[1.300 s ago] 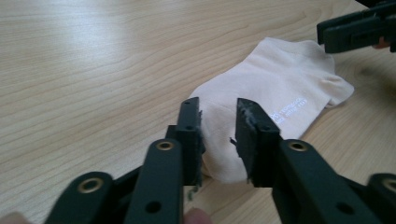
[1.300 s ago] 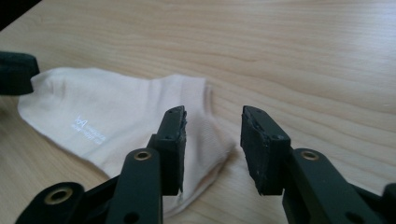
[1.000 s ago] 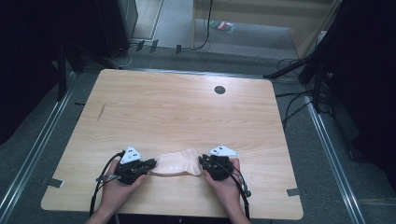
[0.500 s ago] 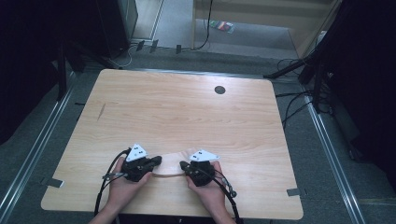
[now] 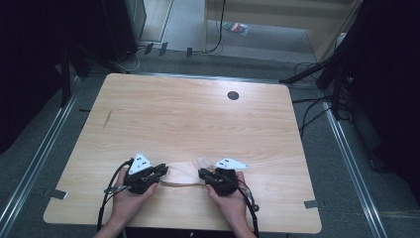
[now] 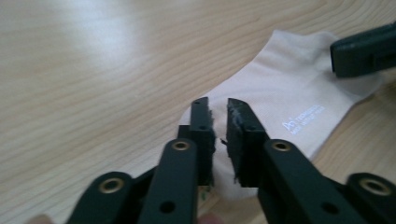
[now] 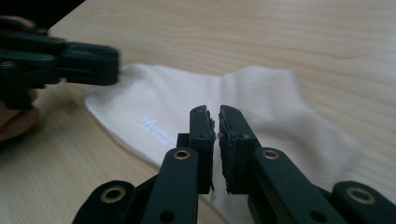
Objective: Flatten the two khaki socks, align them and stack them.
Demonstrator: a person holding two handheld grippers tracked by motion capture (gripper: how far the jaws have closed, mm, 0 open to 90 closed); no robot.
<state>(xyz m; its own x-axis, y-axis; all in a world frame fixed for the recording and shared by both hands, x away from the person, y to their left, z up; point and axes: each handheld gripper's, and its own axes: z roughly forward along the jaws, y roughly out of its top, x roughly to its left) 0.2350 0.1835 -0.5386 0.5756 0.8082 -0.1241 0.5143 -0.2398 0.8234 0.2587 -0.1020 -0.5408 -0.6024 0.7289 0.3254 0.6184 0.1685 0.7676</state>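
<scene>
A pale wooden bench (image 5: pixel 198 124) with rounded corners stands on a grey floor (image 5: pixel 346 163), and a small dark round hole (image 5: pixel 233 95) sits toward its far edge. Near the front edge lies a pale, beige sock (image 5: pixel 184 173), stretched flat between the two hands, with small white lettering (image 6: pixel 303 119) printed on it. The left claw (image 5: pixel 161 172) meets the sock's left end and the right claw (image 5: pixel 202 174) meets its right end. In the left gripper view the jaws stand nearly closed, a thin gap between the pads, having just opened a little, with the sock's edge lying under and between them. In the right gripper view the right claw (image 7: pixel 215 122) is likewise narrow, its jaws having just eased apart slightly over the fabric, while the left claw (image 7: pixel 109 65) touches the sock's far end.
</scene>
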